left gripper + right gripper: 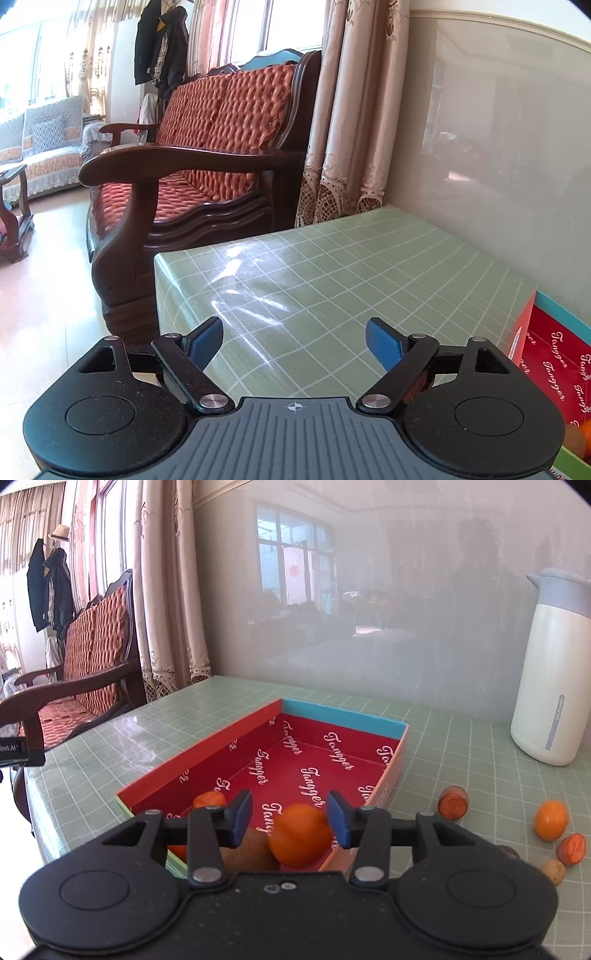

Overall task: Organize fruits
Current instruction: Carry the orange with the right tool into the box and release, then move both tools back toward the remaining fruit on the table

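Green checked counter (443, 746), red box (207, 749) in the middle. Right tongs (290, 819) part open over it, orange (301, 836) between the pads, seemingly dropping in. Left tongs (293, 343) wide open, empty. Next, probably the loose orange (551, 819) outside
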Action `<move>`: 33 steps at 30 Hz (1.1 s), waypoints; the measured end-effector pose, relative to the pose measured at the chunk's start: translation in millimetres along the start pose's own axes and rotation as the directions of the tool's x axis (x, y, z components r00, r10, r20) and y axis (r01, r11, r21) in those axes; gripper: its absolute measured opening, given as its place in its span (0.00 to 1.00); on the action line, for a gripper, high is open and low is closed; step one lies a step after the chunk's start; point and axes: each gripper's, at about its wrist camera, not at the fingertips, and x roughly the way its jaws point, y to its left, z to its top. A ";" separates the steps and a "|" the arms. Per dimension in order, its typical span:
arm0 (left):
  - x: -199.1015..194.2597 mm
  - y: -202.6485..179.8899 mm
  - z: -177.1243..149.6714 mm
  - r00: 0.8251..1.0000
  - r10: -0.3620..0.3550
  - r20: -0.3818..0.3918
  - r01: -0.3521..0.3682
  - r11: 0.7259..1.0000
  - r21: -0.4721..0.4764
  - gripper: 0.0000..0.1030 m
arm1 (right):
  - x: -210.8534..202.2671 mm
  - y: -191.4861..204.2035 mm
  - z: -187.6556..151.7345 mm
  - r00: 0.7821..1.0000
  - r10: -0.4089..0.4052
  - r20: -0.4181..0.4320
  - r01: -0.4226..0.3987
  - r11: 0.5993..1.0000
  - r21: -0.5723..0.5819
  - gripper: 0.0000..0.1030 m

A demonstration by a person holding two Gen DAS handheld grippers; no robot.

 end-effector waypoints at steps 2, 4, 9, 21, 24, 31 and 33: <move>-1.5 -4.5 -0.6 1.000 -0.009 -0.002 0.009 1.000 0.007 0.82 | -3.0 -2.9 0.5 1.000 -0.011 0.012 0.011 1.000 0.010 0.45; -4.0 -10.8 -1.3 1.000 -0.018 0.002 0.018 1.000 0.020 0.82 | -6.5 -7.4 1.0 0.999 -0.023 0.026 0.022 0.999 0.026 0.54; -14.3 -30.9 -5.0 0.999 -0.050 0.020 0.049 0.997 0.059 0.82 | -16.9 -21.0 4.3 0.995 -0.078 0.067 0.074 0.996 0.058 0.65; -35.2 -76.9 -13.3 0.992 -0.119 0.035 0.113 0.985 0.130 0.87 | -40.1 -68.9 1.5 0.976 -0.208 0.071 0.195 0.969 0.154 0.77; -39.5 -86.7 -16.0 0.991 -0.131 0.037 0.125 0.981 0.145 0.87 | -46.0 -77.9 0.2 0.970 -0.235 0.065 0.222 0.960 0.169 0.78; -53.4 -113.4 -24.1 0.984 -0.169 0.052 0.156 0.968 0.194 0.87 | -61.9 -103.1 -5.8 0.949 -0.313 0.042 0.300 0.933 0.197 0.81; -58.4 -122.0 -26.8 0.981 -0.183 0.058 0.167 0.963 0.212 0.87 | -66.0 -110.6 -7.7 0.944 -0.328 0.036 0.314 0.927 0.206 0.81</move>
